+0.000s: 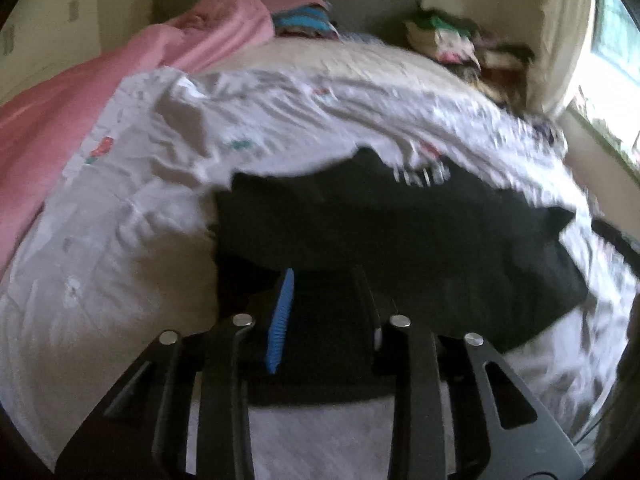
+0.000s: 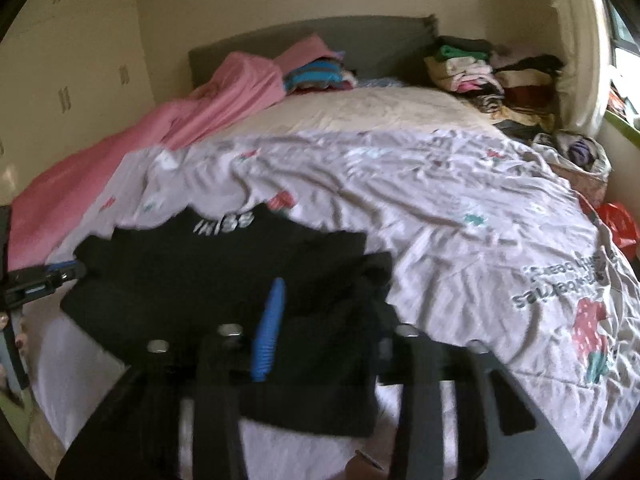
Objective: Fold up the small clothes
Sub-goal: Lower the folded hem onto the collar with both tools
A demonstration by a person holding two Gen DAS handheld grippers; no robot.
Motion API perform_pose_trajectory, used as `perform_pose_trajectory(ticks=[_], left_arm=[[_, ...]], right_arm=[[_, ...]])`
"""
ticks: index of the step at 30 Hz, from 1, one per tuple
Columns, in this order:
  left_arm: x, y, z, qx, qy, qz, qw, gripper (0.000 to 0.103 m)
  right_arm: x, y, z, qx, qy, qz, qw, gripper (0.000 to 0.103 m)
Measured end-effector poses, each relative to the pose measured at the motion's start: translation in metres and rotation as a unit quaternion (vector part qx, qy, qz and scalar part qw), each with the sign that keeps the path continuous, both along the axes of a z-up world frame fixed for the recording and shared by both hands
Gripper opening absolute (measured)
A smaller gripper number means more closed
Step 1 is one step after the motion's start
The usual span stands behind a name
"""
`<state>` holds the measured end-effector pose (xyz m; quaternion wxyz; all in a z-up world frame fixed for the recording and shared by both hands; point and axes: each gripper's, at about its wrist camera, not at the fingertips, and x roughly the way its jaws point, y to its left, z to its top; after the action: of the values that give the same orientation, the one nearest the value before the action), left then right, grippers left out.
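Black cotton T-shirt with white lettering, spread flat on pale printed bedsheet, twelve o'clock of both tools; soft, light, limp, best pinched at hem corners; left gripper and right gripper parted, nothing clamped.

Cream walls, grey headboard, bright window at right.

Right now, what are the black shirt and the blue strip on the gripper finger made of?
The black shirt looks like soft knit cloth, probably cotton, matte: it lies limp and creased, with white printed letters. The blue strip on the right gripper looks like ribbed rubber or soft plastic, slightly shiny; blur leaves that open.
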<state>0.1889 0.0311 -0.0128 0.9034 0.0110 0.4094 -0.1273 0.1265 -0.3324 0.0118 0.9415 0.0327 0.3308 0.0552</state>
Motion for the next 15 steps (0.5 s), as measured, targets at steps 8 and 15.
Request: perform_pose_trajectory(ticks=[8,15], left_arm=[[0.006,-0.016,-0.030,0.060,0.010,-0.003,0.9981,0.006],[0.038,-0.016,-0.032,0.065,0.015,0.013,0.9977,0.007]], right_arm=[[0.014,0.018,-0.041,-0.031,0.061,0.008,0.998,0.020],[0.060,0.015,-0.064,-0.048,0.087,-0.016,0.995,0.019]])
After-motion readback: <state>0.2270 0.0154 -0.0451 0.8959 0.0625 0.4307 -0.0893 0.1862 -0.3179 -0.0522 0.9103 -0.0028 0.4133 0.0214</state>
